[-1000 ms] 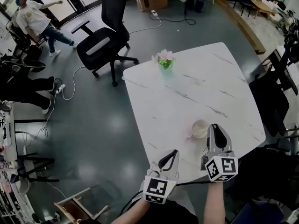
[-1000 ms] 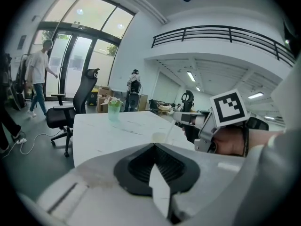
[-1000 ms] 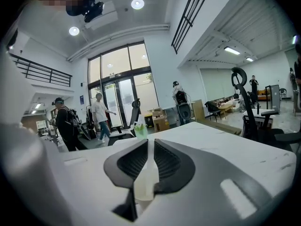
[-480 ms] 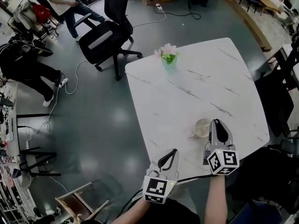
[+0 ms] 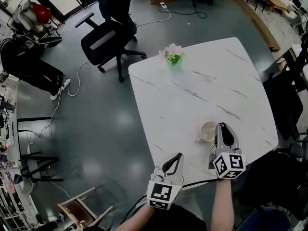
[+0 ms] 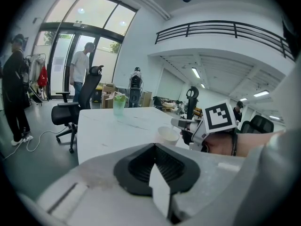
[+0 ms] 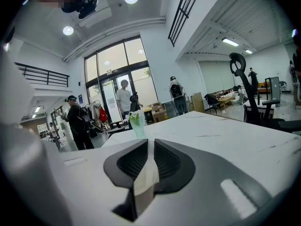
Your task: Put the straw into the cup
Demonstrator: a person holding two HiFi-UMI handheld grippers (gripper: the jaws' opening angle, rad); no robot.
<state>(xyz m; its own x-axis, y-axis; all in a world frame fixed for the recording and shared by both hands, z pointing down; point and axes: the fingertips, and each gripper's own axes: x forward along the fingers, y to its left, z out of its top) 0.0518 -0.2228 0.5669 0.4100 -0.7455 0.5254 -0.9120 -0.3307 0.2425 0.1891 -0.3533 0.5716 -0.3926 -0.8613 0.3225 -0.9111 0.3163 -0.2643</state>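
The thin pale straw (image 7: 145,173) sits clamped between the jaws of your right gripper (image 5: 222,126), lower right of the head view, just beside the white round cup (image 5: 207,131) on the white marble-look table (image 5: 192,81). Your left gripper (image 5: 178,156), bottom centre, is clenched empty.

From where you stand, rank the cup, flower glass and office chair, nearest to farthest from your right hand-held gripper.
1. Cup, just left of the right hand-held gripper.
2. Flower glass, far end of table.
3. Office chair, beyond it, upper left.

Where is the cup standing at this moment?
In the head view the cup stands on the white table, toward its near right corner, just left of the right claw.
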